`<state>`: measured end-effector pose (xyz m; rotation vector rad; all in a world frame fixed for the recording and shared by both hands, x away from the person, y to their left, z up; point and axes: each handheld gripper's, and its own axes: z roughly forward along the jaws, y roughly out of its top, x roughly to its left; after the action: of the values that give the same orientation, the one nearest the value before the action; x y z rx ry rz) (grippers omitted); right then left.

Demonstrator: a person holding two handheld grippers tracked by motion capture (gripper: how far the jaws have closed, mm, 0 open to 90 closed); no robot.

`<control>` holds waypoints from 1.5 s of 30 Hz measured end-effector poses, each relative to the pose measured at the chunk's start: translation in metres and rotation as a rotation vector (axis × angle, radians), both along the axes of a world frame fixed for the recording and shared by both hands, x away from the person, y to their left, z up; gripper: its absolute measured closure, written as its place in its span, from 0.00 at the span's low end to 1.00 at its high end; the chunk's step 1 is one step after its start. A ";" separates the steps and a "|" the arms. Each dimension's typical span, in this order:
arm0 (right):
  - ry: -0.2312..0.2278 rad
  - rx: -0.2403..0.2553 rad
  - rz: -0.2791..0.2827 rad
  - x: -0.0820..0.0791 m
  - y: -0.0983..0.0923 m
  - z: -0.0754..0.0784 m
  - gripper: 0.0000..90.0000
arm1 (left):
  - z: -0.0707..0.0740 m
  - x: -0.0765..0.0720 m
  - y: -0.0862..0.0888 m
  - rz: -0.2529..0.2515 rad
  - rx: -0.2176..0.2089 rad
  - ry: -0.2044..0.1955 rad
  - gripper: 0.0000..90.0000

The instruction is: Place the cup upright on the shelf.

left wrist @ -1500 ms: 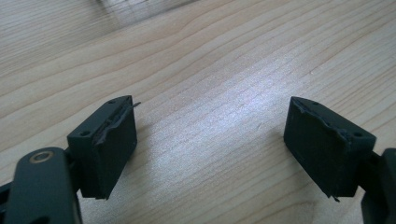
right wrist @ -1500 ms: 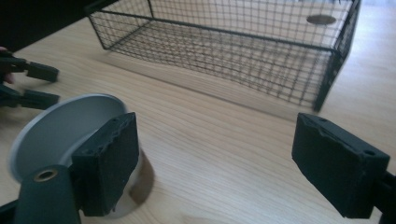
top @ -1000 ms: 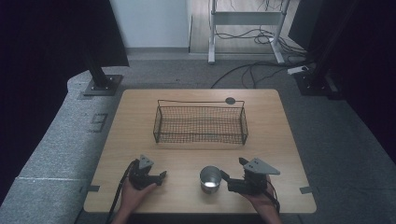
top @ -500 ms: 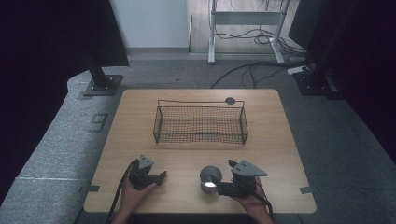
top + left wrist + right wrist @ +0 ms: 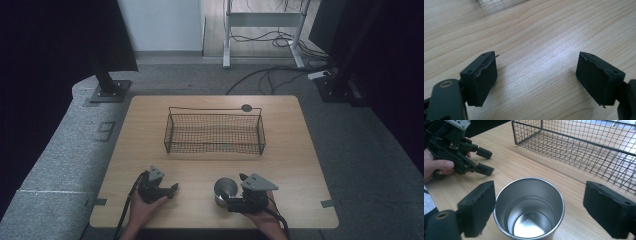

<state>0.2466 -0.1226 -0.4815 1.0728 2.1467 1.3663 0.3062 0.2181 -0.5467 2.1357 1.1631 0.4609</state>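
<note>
The right gripper [image 5: 536, 207] has its jaws spread wide around a steel cup [image 5: 529, 207] standing upright between them, nearer one jaw than the other. The left gripper [image 5: 536, 80] holds its jaws wide apart over bare table [image 5: 536, 37], gripping nothing. A wire basket [image 5: 586, 147] lies beyond the cup.

Shiny steel cup [image 5: 529, 207], wire basket [image 5: 584, 147], wood table [image 5: 536, 37]

Steel cup [image 5: 529, 207] upright, empty; near wire basket [image 5: 584, 147]
</note>
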 end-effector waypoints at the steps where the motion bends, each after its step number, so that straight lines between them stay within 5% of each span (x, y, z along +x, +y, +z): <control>1: 0.000 -0.005 0.000 0.000 0.001 0.000 0.10 | 0.000 0.000 0.000 0.000 0.000 0.000 0.19; 20: -0.007 -0.058 0.031 -0.005 0.015 -0.008 0.00 | 0.000 0.000 0.000 0.000 0.000 0.000 0.19; 37: 0.045 -0.087 0.039 0.011 0.023 -0.029 0.00 | 0.000 0.000 0.000 0.001 -0.001 0.000 0.19; 45: 0.028 -0.124 0.038 0.012 0.027 -0.037 0.12 | 0.000 0.000 0.000 0.001 -0.001 0.000 0.19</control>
<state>0.2585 -0.0952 -0.5188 1.0133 2.2506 1.2234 0.3062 0.2180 -0.5468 2.1348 1.1635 0.4611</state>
